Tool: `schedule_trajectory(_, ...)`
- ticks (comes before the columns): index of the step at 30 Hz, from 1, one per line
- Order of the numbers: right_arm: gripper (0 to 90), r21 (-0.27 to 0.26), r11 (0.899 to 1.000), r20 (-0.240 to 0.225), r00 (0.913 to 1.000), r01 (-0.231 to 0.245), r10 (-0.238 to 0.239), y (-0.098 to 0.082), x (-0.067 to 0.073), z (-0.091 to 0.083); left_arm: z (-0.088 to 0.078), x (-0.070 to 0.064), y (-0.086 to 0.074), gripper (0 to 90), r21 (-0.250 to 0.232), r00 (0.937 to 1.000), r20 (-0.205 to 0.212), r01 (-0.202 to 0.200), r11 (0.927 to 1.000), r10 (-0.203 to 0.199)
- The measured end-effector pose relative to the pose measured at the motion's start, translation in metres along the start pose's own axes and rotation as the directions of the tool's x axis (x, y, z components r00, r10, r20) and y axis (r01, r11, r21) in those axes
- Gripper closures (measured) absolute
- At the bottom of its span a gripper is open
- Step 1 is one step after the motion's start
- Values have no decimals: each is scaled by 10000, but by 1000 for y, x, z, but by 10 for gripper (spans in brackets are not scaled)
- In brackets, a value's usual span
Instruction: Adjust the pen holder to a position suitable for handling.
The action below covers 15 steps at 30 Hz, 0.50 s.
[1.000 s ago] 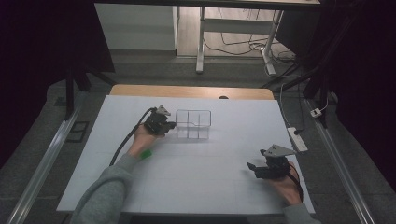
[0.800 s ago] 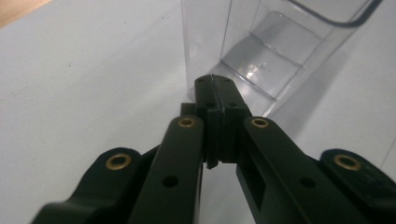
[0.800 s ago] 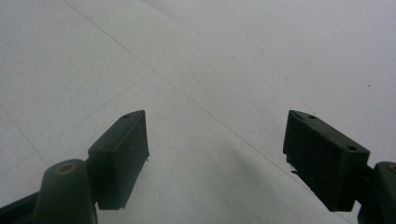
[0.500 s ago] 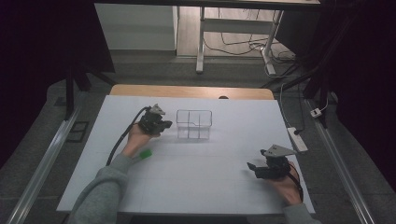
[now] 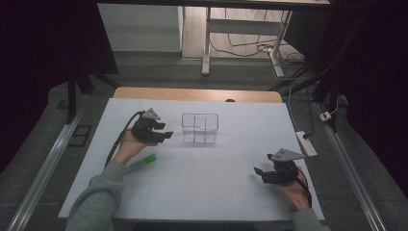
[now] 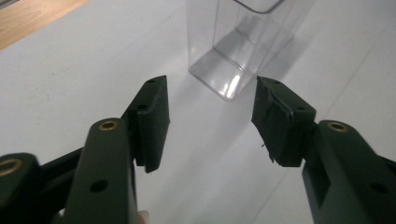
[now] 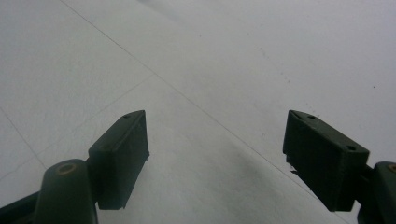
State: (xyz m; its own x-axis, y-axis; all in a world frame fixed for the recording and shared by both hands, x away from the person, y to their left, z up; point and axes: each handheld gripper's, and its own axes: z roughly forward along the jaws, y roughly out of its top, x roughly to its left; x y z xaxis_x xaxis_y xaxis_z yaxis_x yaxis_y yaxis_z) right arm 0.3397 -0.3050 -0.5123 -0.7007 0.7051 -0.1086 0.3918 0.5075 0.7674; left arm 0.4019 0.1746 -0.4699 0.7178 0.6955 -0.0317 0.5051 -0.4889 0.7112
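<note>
A clear plastic box (image 5: pixel 199 129) with inner dividers stands upright at the middle of the white table (image 5: pixel 202 192). My left gripper (image 5: pixel 168 135) hovers just left of it and points at it. Its jaws have just been opening and are open now, with nothing between them. In the left gripper view the box (image 6: pixel 238 51) stands a short way beyond the left gripper (image 6: pixel 210 100), apart from its pads. My right gripper (image 5: pixel 258 172) rests near the table's front right, open, and the right gripper (image 7: pixel 215 135) frames bare white tabletop.
A small green object (image 5: pixel 144 161) lies on the table beside my left wrist. A white power strip (image 5: pixel 306 143) sits off the table's right edge. A wooden strip (image 5: pixel 192 94) runs along the far edge. Metal rails flank both sides.
My left gripper has drawn back leftward from the clear box and its jaws have opened. The box stays where it was. The right gripper has not moved.
</note>
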Motion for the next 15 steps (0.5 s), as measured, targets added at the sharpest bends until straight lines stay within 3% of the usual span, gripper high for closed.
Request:
schedule_trajectory(5,222,-86,9998,-76,9998,-161,160,0,-1,-2,-15,-6,-2,432,130,9992,352,-216,9997,211)
schedule_trajectory(15,220,-67,10000,-208,9998,-10,9,-1,2,-3,-41,-15,-10,381,548,9978,410,-536,9971,514)
